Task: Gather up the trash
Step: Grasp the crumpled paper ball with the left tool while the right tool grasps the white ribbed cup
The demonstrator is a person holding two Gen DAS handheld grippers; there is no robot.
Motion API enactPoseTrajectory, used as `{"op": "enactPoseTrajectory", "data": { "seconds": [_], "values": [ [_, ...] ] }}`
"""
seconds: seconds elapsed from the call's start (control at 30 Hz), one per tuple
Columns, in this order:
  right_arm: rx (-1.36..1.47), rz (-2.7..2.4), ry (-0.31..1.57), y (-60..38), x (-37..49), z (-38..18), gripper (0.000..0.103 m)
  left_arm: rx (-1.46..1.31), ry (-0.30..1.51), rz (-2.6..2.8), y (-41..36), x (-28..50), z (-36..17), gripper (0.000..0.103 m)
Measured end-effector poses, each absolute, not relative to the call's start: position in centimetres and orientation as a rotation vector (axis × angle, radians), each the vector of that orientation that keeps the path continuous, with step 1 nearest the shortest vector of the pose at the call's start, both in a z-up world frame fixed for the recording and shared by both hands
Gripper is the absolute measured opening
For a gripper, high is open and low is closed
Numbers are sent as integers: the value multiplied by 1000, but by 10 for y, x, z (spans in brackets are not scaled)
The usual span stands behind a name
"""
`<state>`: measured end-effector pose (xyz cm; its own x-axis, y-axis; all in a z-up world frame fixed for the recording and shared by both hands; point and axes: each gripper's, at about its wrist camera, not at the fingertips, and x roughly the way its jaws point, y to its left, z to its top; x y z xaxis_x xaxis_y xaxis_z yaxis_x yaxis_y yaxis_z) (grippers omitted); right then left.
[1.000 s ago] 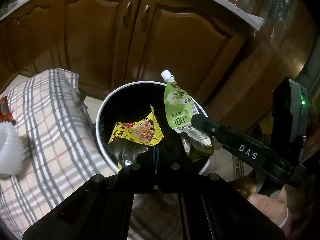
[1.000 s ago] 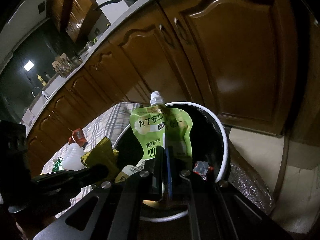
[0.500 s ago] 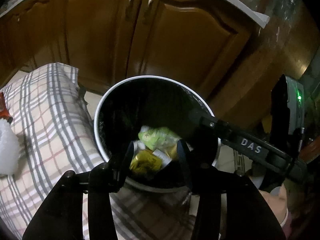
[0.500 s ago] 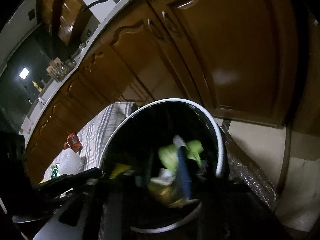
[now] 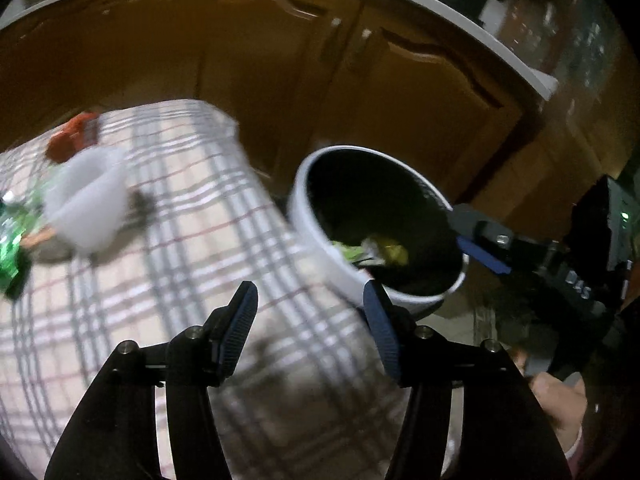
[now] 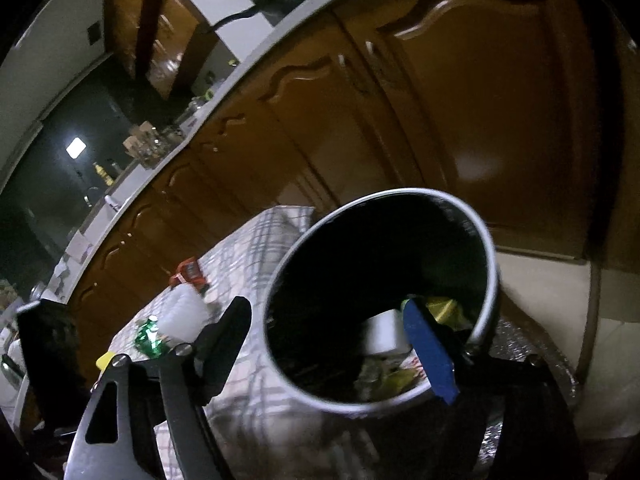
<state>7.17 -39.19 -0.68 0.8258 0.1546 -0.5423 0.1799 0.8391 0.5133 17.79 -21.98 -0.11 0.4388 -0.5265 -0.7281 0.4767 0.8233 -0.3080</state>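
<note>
Trash remains on the checked cloth (image 5: pixel 192 248) at the left: a white cup (image 5: pixel 86 200), a red packet (image 5: pixel 72 138) and a green wrapper (image 5: pixel 12 248). The left gripper (image 5: pixel 308 316) has just been opening, is now empty and has swung toward them. In the bin (image 5: pixel 316 236) lie the dropped yellow and green wrappers (image 5: pixel 380 250); the right gripper (image 6: pixel 328 344) above its rim has also just been opening and holds nothing.

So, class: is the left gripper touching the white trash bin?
Cannot tell. In the left wrist view, the left gripper overlaps the trash bin rim; no gap or contact shows plainly.
</note>
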Motion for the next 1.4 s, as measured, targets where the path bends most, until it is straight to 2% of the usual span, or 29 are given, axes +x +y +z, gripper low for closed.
{"op": "enactPoseTrajectory", "data": {
  "seconds": [0.5, 1.2, 1.4],
  "values": [
    [540, 134, 657, -306, 85, -8, 85, -169, 907, -432, -104, 163, -8, 56],
    [511, 238, 726, -243, 126, -15, 85, -252, 843, -194, 0, 158, -5, 56],
    [502, 267, 756, -226, 157, -18, 85, -263, 808, -112, 29, 165, -1, 65]
  ]
}}
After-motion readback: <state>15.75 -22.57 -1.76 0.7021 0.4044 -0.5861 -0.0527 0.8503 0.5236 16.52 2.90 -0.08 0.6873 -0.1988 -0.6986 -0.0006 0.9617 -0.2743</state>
